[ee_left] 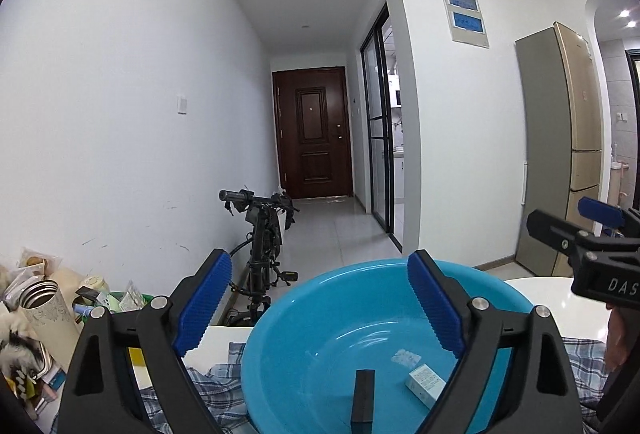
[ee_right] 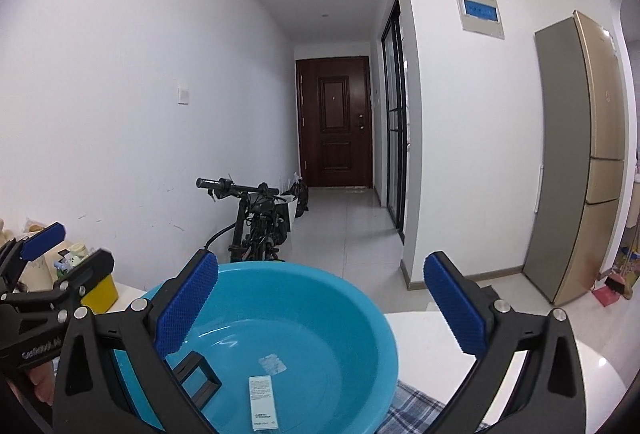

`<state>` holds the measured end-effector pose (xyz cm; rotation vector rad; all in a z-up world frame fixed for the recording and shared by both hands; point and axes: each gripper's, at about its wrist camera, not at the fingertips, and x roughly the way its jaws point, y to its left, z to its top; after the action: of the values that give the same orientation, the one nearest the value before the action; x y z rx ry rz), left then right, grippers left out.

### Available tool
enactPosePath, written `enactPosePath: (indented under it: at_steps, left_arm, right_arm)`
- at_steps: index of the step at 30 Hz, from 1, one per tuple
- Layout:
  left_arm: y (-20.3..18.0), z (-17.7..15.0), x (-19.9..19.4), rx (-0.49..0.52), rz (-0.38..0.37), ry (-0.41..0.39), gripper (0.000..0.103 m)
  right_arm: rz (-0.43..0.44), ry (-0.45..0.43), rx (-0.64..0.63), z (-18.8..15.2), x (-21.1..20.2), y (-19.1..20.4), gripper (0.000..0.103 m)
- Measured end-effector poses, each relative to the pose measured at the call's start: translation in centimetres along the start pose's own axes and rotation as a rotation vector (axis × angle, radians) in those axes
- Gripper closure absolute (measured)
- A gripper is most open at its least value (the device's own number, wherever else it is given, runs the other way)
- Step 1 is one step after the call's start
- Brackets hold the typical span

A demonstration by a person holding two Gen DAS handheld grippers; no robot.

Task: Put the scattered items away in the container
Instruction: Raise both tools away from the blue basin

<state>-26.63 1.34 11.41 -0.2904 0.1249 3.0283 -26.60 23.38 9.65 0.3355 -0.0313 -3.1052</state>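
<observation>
Both wide open, nothing held: left hand-held gripper (ee_left: 320, 308), right hand-held gripper (ee_right: 320, 308). Inside blue bowl (ee_right: 360, 318) on white desk (ee_right: 432, 338): small white box (ee_right: 262, 402), black box (ee_right: 198, 378).

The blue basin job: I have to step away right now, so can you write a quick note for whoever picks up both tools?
Left tool: open, empty, raised over the blue basin.
Right tool: open, empty, also above the basin.
In the basin: a black box toward the left side and a small white box near the middle.
The basin sits on a checked cloth on the white table.
Done: those two items are in.
Left: the clutter at the table's far left, such as the steel flask and the yellow box, may be next; judge what belongs.
</observation>
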Motion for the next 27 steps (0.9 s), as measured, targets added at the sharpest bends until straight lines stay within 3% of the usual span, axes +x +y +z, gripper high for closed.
enactPosePath:
  at_steps: [5, 16, 27]
  left_arm:
    - [0.3, 0.1, -0.8, -0.012, 0.016, -0.035, 0.0]
    - [2.2, 0.6, -1.0, -0.083, 0.007, -0.003, 0.0]
    - [0.7, 0.6, -1.5, -0.012, 0.034, -0.023, 0.0]
  right_arm:
    - [-0.026, -0.021, -0.03, 0.3, -0.4, 0.2, 0.0]
    - [-0.022, -0.02, -0.024, 0.1, -0.7, 0.3, 0.0]
    - [-0.025, -0.02, -0.02, 0.4, -1.2, -0.1, 0.0]
